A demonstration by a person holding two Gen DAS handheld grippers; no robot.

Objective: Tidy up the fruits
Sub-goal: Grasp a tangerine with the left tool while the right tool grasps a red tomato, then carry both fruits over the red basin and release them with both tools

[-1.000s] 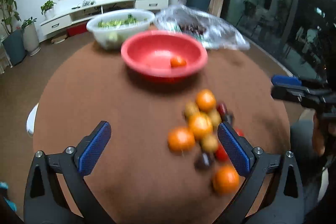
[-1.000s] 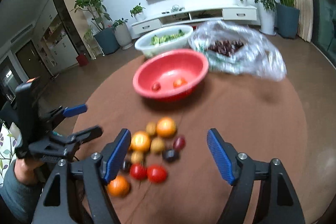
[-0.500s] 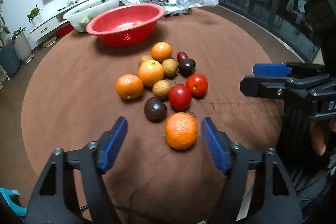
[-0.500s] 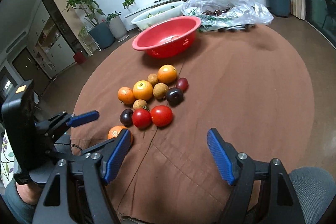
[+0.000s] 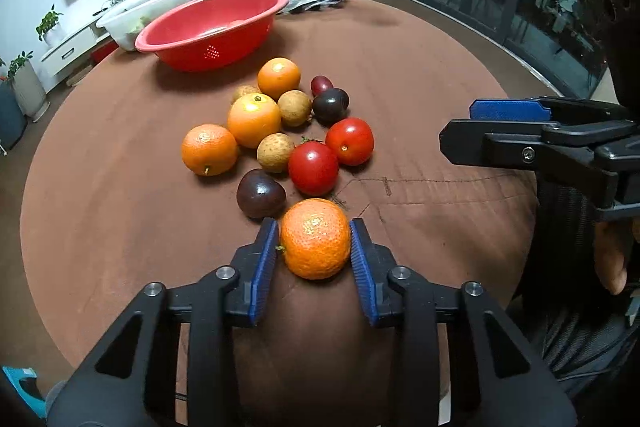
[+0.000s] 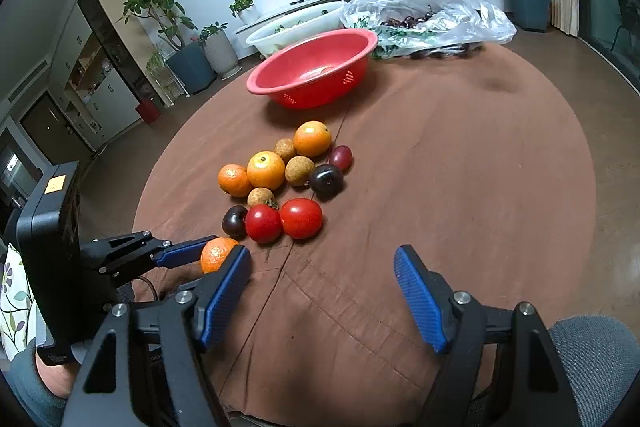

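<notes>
Left wrist view: red basin (image 5: 208, 23) at upper left; loose fruit cluster (image 5: 280, 131) at centre on the brown table (image 5: 100, 227). Lower centre, the left gripper (image 5: 314, 247), jaws just closing, has both pads against the nearest mandarin (image 5: 315, 238): the grasp step. Next, probably lift and carry to the basin. At right, the right gripper (image 6: 322, 291) stands open and empty.
</notes>
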